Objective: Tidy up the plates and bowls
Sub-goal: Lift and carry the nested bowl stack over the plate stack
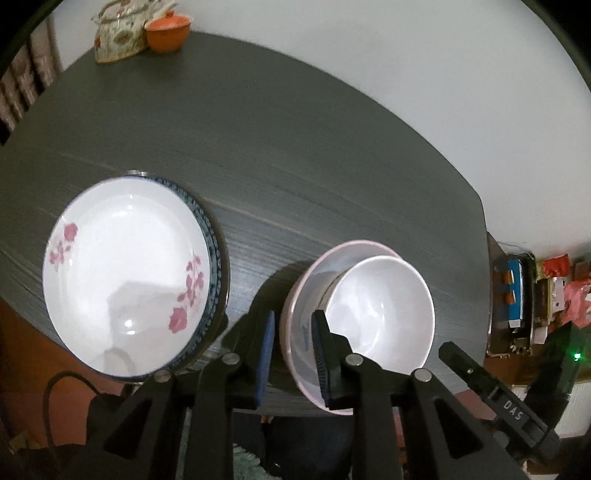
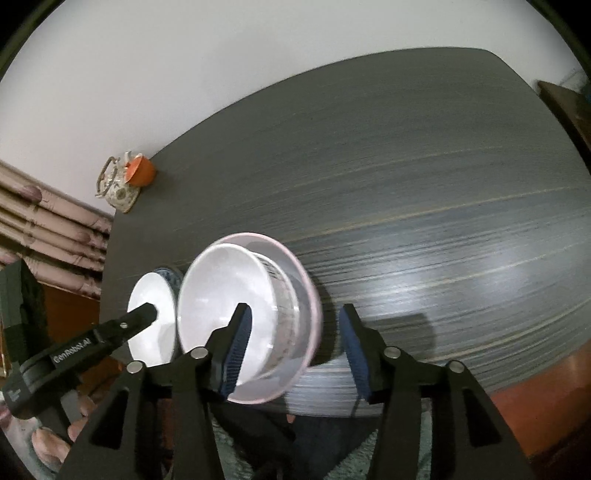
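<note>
Item: dark table [image 1: 295,147], wall behind it; at the far corner an orange lidded pot [image 1: 168,33] just beside a flowered teapot [image 1: 116,35], neither part of my work. Item: plate stack near the front edge, a white plate with pink flowers [image 1: 125,273] lying on a blue-rimmed plate [image 1: 216,251]. Item: bowl stack beside it, a plain white bowl [image 1: 380,314] nested in a pink-rimmed bowl [image 1: 306,291], also at the front edge. Item: my left gripper [image 1: 293,354], fingers straddling the near wall of the pink-rimmed bowl, one pad outside and one inside; whether the pads actually pressed the wall I could not tell. Item: my right gripper [image 2: 295,350], jaws apart, one finger over the white bowl's inside, the other out beyond the pink rim, holding nothing. Step in hand, as I judged it: securing the bowl stack, plates already piled. Next move called for: a firm pinch on the rim, then a level lift or slide so the inner bowl would not rock, keeping clear of the table edge.
</note>
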{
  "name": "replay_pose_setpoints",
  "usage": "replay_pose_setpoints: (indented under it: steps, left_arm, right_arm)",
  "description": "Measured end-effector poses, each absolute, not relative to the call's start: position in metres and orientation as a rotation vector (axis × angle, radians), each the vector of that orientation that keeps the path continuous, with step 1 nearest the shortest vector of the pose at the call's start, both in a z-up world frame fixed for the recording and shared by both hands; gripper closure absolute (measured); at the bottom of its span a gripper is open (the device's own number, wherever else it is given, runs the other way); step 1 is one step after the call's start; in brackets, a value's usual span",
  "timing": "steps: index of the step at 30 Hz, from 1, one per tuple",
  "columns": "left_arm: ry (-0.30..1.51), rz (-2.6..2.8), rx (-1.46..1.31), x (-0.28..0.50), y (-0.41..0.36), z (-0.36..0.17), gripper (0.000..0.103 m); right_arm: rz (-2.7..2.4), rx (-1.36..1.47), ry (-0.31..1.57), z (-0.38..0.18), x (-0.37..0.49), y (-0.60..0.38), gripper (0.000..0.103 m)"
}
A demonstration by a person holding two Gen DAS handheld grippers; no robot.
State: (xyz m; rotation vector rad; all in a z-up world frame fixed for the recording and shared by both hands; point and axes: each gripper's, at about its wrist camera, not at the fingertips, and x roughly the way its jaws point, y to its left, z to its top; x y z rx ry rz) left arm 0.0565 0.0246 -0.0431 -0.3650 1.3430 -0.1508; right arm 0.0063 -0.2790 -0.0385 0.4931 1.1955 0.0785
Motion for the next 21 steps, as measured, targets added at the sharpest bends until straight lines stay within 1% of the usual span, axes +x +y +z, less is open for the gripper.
replay_pose_setpoints:
  steps: [3,10,11,15,17,21]
  left_arm:
    - [1.359,-0.157,-0.38,0.055,0.025,-0.051,0.082]
    - [1.374,-0.141,-0.373,0.054,0.028,-0.066,0.081]
    - [1.378,-0.139,-0.369,0.054,0.028,-0.067,0.08]
    - [1.398,-0.123,-0.361,0.055,0.027,-0.074,0.069]
    - [1.405,-0.126,-0.36,0.057,0.026,-0.076,0.069]
    - [1.416,-0.126,-0.347,0.065,0.026,-0.079,0.069]
  right_arm:
    - [0.053,0.494,1.221,-0.046,0.002,-0.287,0.053]
    - [0.029,0.496,1.262,-0.062,0.0,-0.288,0.052]
    - [0.028,0.499,1.263,-0.063,0.001,-0.288,0.052]
    - [0.022,0.484,1.279,-0.069,0.005,-0.281,0.052]
    - [0.02,0.468,1.289,-0.072,0.007,-0.277,0.05]
    - [0.022,0.46,1.312,-0.078,0.009,-0.272,0.05]
